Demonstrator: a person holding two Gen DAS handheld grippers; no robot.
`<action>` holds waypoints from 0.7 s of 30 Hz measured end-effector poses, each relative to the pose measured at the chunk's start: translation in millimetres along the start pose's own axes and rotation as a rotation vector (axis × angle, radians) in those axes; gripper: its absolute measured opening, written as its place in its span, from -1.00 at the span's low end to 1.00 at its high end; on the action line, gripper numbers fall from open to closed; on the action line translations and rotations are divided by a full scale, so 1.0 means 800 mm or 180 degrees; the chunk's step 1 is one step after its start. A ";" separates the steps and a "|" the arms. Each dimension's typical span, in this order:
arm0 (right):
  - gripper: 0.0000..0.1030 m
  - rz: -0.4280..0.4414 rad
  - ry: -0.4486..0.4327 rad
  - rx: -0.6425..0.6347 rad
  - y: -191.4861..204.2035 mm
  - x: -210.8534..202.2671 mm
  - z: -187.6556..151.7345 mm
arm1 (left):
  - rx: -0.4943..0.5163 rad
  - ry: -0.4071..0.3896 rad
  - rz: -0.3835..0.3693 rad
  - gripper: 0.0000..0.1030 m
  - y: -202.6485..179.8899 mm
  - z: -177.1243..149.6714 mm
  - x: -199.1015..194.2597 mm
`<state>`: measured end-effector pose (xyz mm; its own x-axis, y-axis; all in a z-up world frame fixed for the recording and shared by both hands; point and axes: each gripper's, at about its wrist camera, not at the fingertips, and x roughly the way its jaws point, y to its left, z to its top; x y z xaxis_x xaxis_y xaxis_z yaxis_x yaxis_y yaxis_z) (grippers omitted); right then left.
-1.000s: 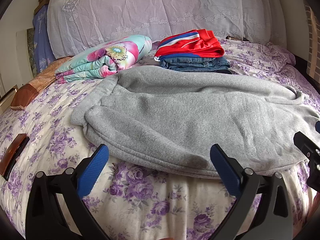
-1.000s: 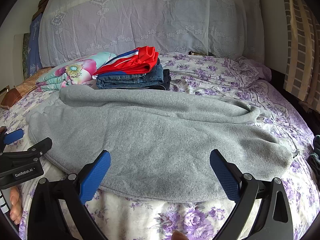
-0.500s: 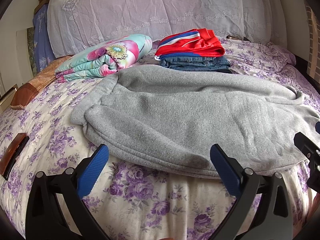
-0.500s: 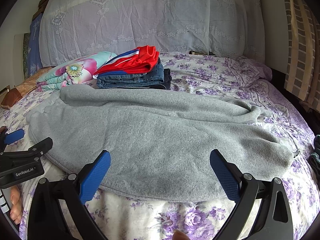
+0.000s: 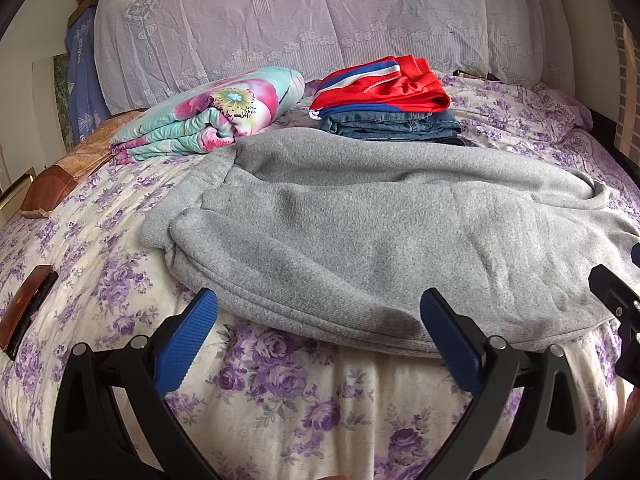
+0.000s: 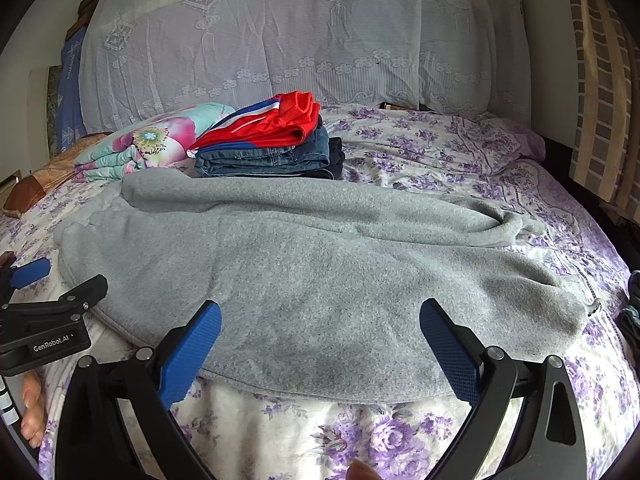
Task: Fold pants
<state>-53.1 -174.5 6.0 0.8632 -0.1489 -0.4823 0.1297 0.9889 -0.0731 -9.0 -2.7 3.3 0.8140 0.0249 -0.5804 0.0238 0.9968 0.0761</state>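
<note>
- We see the grey pants (image 5: 380, 236) lying lengthwise across the bed (image 5: 280, 396), folded over on themselves, their near edge close to the bed's front edge.
- Our left claw (image 5: 318, 340) hangs above the flowered sheet just short of that near edge, jaws spread wide, holding nothing.
- Our right claw (image 6: 320, 344) is spread just as wide and also empty; its blue pads (image 6: 192, 352) hover over the near hem of the pants (touching or not, we cannot tell).
- In the right wrist view the left claw (image 6: 36, 280) shows at the left, beside the waist end of the pants (image 6: 320, 280).
- Behind the pants sits a stack of folded clothes (image 5: 384, 100), red on top of denim, and left of it a folded flowered quilt (image 5: 208, 116).
- A lace-covered headboard (image 5: 300, 20) rises at the back.
</note>
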 end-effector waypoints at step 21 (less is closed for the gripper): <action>0.93 0.0005 -0.0007 -0.0011 0.001 -0.001 -0.001 | -0.0005 0.0008 -0.0004 0.92 0.000 0.001 0.000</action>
<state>-54.2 -173.8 5.9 0.8645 -0.1473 -0.4807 0.1267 0.9891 -0.0752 -8.4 -2.5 3.9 0.8124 0.0239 -0.5826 0.0239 0.9969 0.0743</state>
